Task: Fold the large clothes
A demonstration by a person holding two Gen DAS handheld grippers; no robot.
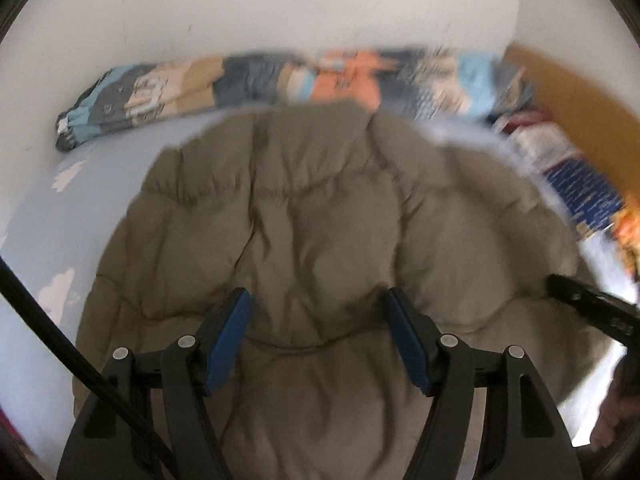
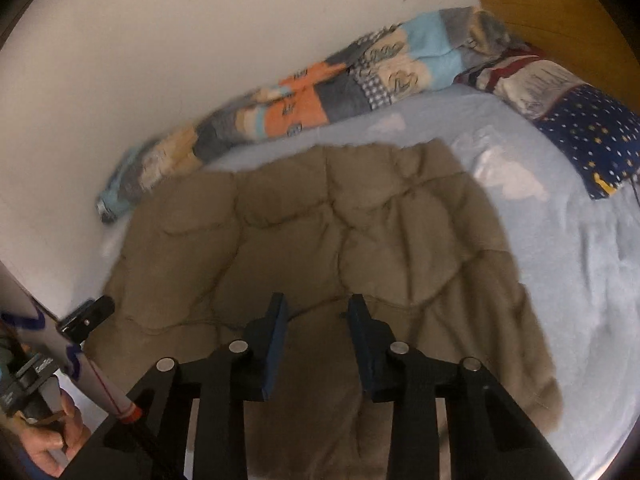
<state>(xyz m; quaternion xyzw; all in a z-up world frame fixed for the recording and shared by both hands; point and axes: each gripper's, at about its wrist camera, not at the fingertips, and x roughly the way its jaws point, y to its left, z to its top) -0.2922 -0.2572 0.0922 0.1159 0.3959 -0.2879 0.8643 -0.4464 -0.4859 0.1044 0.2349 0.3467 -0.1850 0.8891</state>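
Note:
An olive-brown quilted puffer jacket (image 1: 320, 208) lies spread flat on a light blue bed sheet (image 1: 36, 216). My left gripper (image 1: 317, 294) hovers over its near part, blue pads wide apart and nothing between them, so it is open. My right gripper (image 2: 317, 298) hangs over the same jacket (image 2: 320, 220) with a narrower gap; no cloth is pinched in it. A black finger (image 1: 592, 308) of the right gripper shows at the jacket's right edge in the left wrist view. The left gripper's finger (image 2: 86, 318) and a hand (image 2: 44, 440) show at the lower left of the right wrist view.
A patchwork blanket (image 2: 320, 96) is bunched along the white wall behind the jacket. A navy starred pillow (image 2: 592, 136) and a wooden headboard (image 2: 552, 16) are at the right. Bare sheet (image 2: 580, 280) lies to the jacket's right. A black cable (image 1: 60, 340) crosses the lower left.

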